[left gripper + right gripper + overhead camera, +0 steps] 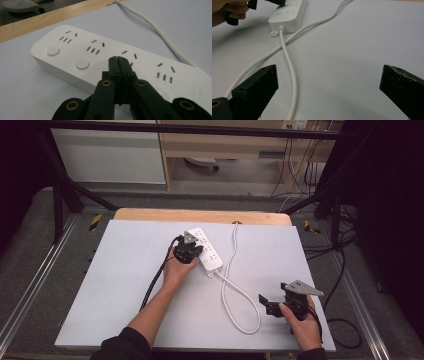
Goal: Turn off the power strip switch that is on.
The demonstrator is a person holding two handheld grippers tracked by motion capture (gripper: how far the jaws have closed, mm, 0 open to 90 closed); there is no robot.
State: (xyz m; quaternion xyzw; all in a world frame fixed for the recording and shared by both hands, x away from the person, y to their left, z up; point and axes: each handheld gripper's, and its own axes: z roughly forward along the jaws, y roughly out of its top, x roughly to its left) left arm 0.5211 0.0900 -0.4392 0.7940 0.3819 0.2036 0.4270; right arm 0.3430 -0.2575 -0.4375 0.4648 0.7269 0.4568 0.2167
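White plastic power strip (105,57) with round switch buttons lies directly beneath the left gripper (117,60), whose jaws are pressed together over its third socket. Pressing a button seems the step in hand; next comes a short, straight push down. Right gripper (329,82) hovers wide open above the white cable (289,72) on the bench (125,270).

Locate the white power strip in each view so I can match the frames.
High view: power strip at table centre, lying diagonally, under the left gripper.
Left gripper view: power strip spans the frame, the shut jaws poised over its sockets.
Right gripper view: power strip at top left, far end cut off.
Shared landmark: its white cable looping across the table.
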